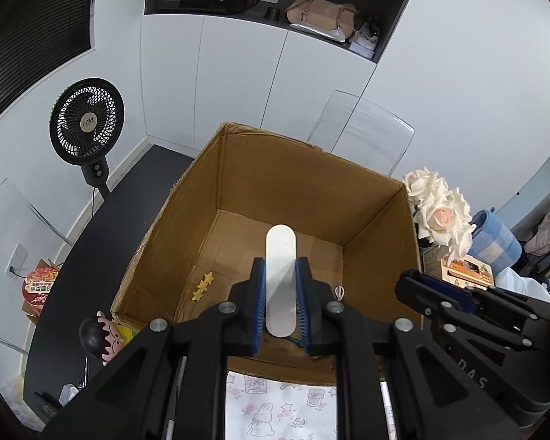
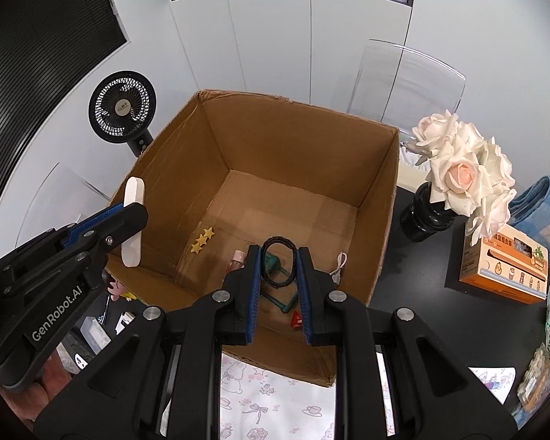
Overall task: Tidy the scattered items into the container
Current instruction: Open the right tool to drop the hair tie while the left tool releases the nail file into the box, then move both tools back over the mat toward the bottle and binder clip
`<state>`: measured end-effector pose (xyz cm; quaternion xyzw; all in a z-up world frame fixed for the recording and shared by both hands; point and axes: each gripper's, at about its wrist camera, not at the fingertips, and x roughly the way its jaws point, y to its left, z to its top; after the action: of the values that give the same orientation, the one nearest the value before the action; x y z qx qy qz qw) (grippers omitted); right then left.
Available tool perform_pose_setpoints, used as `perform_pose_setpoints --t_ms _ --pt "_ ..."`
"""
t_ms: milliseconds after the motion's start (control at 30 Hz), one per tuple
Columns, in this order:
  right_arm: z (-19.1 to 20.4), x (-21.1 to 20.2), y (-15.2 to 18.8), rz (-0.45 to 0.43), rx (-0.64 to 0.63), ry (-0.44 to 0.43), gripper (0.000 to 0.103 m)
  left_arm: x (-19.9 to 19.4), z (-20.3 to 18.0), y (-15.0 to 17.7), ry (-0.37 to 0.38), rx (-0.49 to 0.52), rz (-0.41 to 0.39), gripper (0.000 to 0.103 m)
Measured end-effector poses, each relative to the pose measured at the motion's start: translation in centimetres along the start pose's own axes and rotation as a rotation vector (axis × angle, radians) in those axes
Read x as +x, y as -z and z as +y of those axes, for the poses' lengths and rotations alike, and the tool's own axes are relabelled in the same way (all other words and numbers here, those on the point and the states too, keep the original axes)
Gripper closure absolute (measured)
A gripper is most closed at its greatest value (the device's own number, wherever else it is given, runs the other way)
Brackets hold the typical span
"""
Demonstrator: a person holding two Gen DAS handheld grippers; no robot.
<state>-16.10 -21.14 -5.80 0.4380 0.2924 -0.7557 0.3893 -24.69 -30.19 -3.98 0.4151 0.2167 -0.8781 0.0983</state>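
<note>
Both tongs poised above the open cardboard box (image 2: 304,168), each loaded. Left gripper (image 1: 280,293) pinches a flat white oblong piece (image 1: 280,278) edge-on between its blue pads, long axis running forward past the fingertips, so that it should fall flat once let go. Right gripper (image 2: 278,267) is pressed onto a black braided loop (image 2: 278,262), squeezed narrow and held over the box floor. Below and ahead of the right tongs lie yellow stars (image 2: 202,239), a small pink bottle (image 2: 237,260), a green frame (image 2: 280,293) and a white cable (image 2: 339,264). Judgement: release is next.
</note>
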Motion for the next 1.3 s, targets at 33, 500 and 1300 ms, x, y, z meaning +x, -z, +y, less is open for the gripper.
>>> perform_pose_setpoints --t_ms 33,500,1300 --pt "0.0 0.1 0.0 0.001 0.0 0.0 0.083 0.1 0.0 0.0 0.001 0.0 0.001 0.087" --pt "-1.3 -0.2 0.9 -0.035 0.012 0.089 0.0 0.2 1.2 0.0 -0.021 -0.072 -0.019 0.02" --pt "-8.9 -5.9 5.7 -0.066 0.097 0.112 0.0 -1.3 -5.1 2.9 -0.002 0.023 -0.04 0.009"
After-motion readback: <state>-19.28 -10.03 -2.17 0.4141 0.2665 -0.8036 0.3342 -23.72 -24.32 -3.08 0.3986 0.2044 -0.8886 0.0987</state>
